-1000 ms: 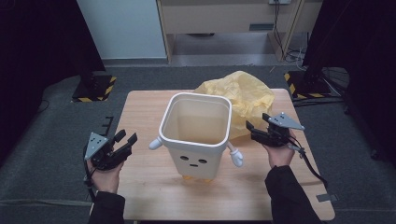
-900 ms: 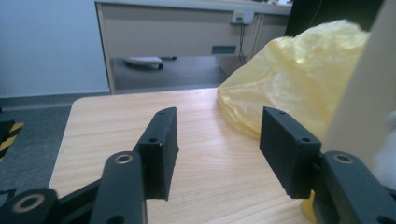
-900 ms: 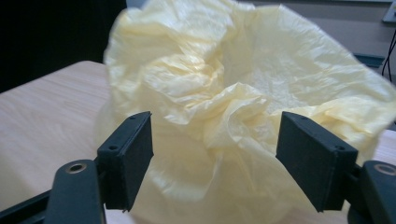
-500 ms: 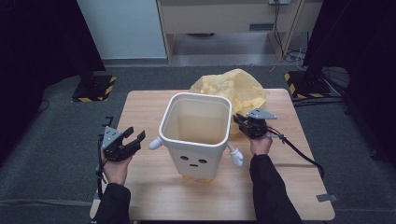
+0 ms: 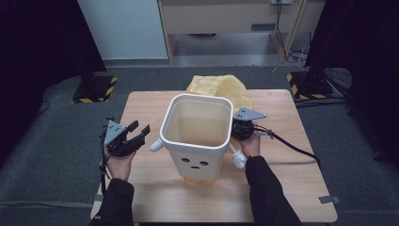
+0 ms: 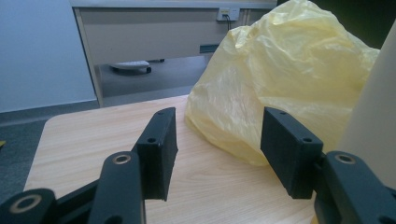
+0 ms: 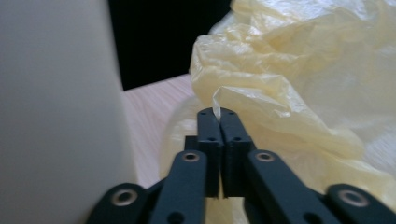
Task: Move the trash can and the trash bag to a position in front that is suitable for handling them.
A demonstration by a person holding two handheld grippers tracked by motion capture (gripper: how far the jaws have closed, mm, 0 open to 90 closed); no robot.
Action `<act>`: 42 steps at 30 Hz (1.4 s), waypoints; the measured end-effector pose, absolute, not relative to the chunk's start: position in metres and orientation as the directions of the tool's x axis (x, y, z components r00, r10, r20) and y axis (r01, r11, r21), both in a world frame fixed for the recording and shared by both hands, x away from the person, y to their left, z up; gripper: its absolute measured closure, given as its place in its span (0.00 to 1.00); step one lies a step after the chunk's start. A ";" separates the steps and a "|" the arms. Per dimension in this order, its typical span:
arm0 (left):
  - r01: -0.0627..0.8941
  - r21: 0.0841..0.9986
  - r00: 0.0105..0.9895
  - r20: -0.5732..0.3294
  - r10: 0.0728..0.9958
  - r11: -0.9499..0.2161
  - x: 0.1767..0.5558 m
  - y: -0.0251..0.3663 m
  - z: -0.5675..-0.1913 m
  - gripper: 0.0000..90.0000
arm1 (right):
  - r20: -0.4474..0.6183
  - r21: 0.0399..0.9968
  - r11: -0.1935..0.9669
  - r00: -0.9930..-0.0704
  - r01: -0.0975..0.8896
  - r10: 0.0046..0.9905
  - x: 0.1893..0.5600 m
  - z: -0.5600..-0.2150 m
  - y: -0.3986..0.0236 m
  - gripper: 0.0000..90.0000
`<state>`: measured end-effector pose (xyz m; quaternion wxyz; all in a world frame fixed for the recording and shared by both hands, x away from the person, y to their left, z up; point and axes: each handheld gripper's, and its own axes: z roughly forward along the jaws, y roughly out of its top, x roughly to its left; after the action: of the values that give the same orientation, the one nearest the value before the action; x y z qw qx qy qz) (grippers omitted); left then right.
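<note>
While the right gripper (image 7: 219, 114) pinches a fold of the yellow plastic bag (image 7: 299, 93) with jaws that have just been opening slightly, the bag lies on the table (image 5: 282, 188) behind the white bin (image 5: 197, 136). Left gripper (image 6: 217, 140) stands wide, empty.

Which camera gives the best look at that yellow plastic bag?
The left gripper view: the yellow bag stands there as a whole crumpled heap on the table. The right gripper view shows close-up folds, a thin edge pinched in the right gripper. The high view shows its top behind the white bin.
</note>
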<state>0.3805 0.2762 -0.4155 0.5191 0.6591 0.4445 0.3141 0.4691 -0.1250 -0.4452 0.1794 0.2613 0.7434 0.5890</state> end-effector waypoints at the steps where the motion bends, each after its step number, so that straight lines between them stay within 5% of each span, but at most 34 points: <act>1: 0.257 0.964 0.410 -0.042 0.911 -0.071 0.383 0.274 -0.413 0.51 | 0.056 0.973 0.145 -0.792 0.181 0.608 0.470 -0.446 -0.129 0.69; 2: 0.257 0.964 0.410 -0.042 0.911 -0.071 0.383 0.274 -0.413 0.51 | 0.056 0.973 0.145 -0.792 0.181 0.608 0.470 -0.446 -0.129 0.69; 5: 0.251 0.965 0.412 -0.033 0.911 -0.078 0.389 0.269 -0.410 0.51 | 0.093 0.980 0.065 -0.728 0.186 0.680 0.470 -0.444 -0.156 0.47; 7: 0.254 0.964 0.414 -0.038 0.910 -0.076 0.391 0.267 -0.409 0.51 | 0.097 0.982 0.050 -0.710 0.183 0.697 0.469 -0.443 -0.161 0.44; 13: 0.257 0.963 0.414 -0.031 0.910 -0.084 0.399 0.260 -0.404 0.51 | 0.063 0.988 0.014 -0.484 0.154 0.873 0.474 -0.440 -0.203 0.22; 21: 0.272 0.958 0.398 -0.031 0.917 -0.085 0.403 0.261 -0.405 0.51 | 0.111 0.945 -0.006 -0.302 0.328 0.947 0.498 -0.462 -0.226 0.22; 22: 0.268 0.960 0.393 -0.035 0.919 -0.078 0.403 0.264 -0.404 0.51 | 0.181 0.916 -0.041 -0.318 0.400 0.931 0.504 -0.472 -0.229 0.40; 24: 0.273 0.959 0.390 -0.039 0.920 -0.075 0.404 0.267 -0.405 0.51 | 0.207 0.891 -0.031 -0.343 0.454 0.916 0.508 -0.478 -0.226 0.61; 27: 0.283 0.957 0.379 -0.050 0.924 -0.064 0.407 0.271 -0.406 0.51 | 0.182 0.866 0.059 -0.422 0.497 0.888 0.509 -0.488 -0.211 0.86; 29: 0.285 0.957 0.378 -0.058 0.924 -0.057 0.408 0.272 -0.407 0.51 | 0.184 0.876 0.076 -0.475 0.476 0.860 0.508 -0.491 -0.198 0.94; 36: 0.286 0.956 0.373 -0.052 0.926 -0.062 0.411 0.270 -0.409 0.51 | 0.146 0.923 0.135 -0.654 0.360 0.742 0.502 -0.477 -0.134 0.91; 42: 0.291 0.956 0.363 -0.074 0.929 -0.038 0.416 0.271 -0.412 0.50 | 0.185 0.926 0.103 -0.674 0.363 0.715 0.491 -0.477 -0.119 0.53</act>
<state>0.4161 0.2710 -0.4116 0.5102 0.6491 0.4699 0.3125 0.4913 -0.1190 -0.4766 0.1580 0.3715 0.7255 0.5574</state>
